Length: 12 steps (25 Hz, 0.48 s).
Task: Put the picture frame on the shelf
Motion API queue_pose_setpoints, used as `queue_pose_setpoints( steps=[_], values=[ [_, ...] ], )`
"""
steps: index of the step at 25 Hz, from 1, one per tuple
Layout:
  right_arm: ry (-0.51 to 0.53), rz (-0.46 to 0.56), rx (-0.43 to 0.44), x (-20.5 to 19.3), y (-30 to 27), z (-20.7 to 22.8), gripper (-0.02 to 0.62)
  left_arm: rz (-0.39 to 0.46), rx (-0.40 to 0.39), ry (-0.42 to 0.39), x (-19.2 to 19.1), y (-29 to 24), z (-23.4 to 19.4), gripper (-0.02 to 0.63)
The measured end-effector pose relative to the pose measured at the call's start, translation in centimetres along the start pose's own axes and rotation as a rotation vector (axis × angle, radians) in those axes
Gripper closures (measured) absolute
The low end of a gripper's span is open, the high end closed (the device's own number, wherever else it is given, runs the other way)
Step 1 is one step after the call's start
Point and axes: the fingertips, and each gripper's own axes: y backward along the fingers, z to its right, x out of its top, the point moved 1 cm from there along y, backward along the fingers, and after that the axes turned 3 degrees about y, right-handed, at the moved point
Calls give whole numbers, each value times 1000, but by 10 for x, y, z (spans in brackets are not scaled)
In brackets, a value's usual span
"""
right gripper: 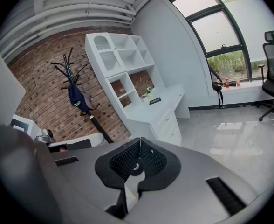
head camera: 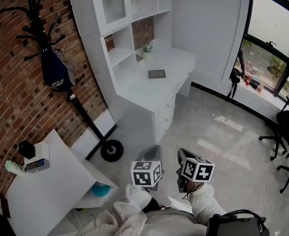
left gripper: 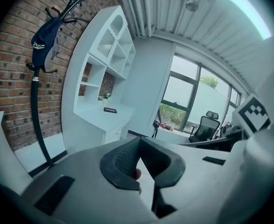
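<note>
Task not begun: picture frame (head camera: 157, 73) lies flat on the white bench (head camera: 176, 63) below the shelf (head camera: 119, 55), well apart from left tongs (left gripper: 139, 158) and right tongs (right gripper: 138, 158), both pressed together and empty; approach, pickup and placing all remain.
</note>
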Motion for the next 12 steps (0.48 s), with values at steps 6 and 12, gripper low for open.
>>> queue_pose_setpoints(
  steps=[6,12],
  values=[
    [-62,14,7,0,-13,19,571,-24,28,-5,-3,-21,-3,598],
    [-86,0,1,13,-44,34,571,-41,26,-12,5,-53,-14,598]
  ],
)
